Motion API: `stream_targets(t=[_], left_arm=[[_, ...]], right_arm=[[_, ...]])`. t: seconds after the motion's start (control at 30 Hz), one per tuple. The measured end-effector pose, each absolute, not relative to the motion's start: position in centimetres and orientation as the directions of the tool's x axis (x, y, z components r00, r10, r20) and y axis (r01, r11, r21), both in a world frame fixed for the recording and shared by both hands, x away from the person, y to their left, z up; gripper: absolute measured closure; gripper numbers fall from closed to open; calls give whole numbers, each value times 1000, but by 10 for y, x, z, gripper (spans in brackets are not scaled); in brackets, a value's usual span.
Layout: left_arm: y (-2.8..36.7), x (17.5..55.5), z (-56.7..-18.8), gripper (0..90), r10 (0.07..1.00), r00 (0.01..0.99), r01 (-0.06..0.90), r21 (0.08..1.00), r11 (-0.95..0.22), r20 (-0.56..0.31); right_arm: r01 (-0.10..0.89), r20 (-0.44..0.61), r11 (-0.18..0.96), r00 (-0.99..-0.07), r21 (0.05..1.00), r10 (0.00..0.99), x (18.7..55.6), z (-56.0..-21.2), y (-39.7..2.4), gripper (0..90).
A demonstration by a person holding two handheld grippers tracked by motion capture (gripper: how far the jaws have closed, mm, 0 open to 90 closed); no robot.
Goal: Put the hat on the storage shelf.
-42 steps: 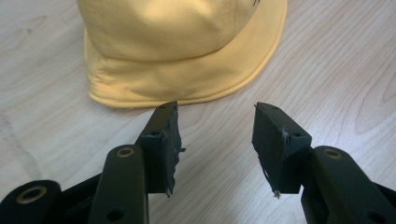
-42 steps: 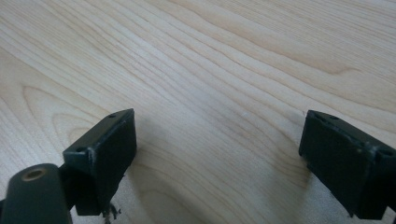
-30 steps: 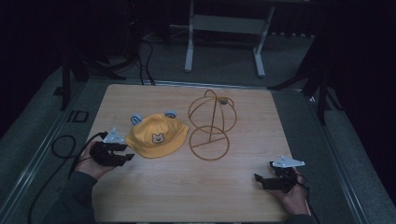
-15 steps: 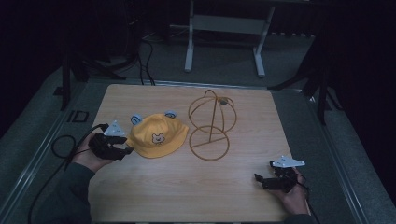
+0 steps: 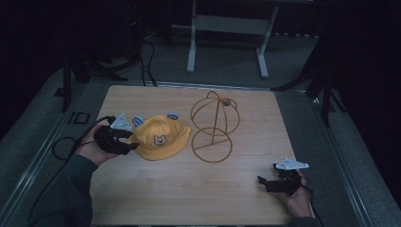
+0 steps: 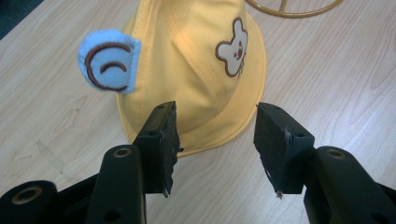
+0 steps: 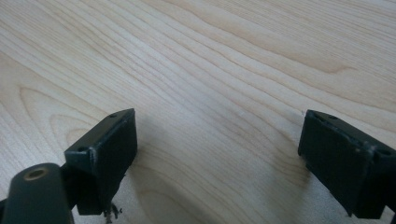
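While my left gripper (image 6: 215, 140) sits low at the left side of the wooden table (image 5: 189, 194), its jaws stand parted with a clear gap, holding nothing, and the near brim of the yellow hat (image 6: 196, 70) lies just beyond their tips. From the left gripper view I cannot tell whether the left jaw touches the brim or only overlaps it. A bear face patch (image 6: 233, 46) is sewn on the crown, and a pale blue ear (image 6: 108, 60) with brown stitching stands up on the hat's left side. In the high view the hat (image 5: 158, 137) lies left of centre, just beside my left hand (image 5: 92, 149). Right of it, close by, stands a gold wire hat stand (image 5: 213, 126), its round base flat on the wood. My right gripper (image 7: 219, 158) rests well apart at the near right corner, jaws wide open over bare wood, gripping nothing, with my right hand (image 5: 295, 196) behind it.
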State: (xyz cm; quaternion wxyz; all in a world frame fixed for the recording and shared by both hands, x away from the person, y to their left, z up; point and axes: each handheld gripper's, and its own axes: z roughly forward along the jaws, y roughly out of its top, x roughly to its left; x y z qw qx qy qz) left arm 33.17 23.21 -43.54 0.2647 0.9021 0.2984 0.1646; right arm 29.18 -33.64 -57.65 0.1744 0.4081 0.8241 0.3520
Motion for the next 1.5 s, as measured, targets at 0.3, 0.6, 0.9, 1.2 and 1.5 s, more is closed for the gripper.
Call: stream_targets(t=[0.3, 0.6, 0.9, 1.2, 1.5], left_arm=[[229, 348, -426, 494, 592, 797, 437, 561, -703, 122], [231, 361, -413, 504, 596, 795, 440, 570, -694, 111], [229, 376, -405, 506, 591, 798, 439, 561, -701, 114], [223, 390, -403, 504, 565, 818, 429, 543, -722, 105], [223, 405, -399, 489, 580, 810, 445, 553, -704, 87]], right_arm=[[547, -3, 422, -608, 723, 794, 292, -577, -337, 116], [548, -2, 421, -607, 723, 794, 292, -577, -337, 116], [548, -2, 421, -607, 723, 794, 292, -577, -337, 116], [549, -2, 420, -606, 723, 795, 291, -577, -337, 117], [548, -2, 421, -607, 723, 795, 291, -577, -337, 117]])
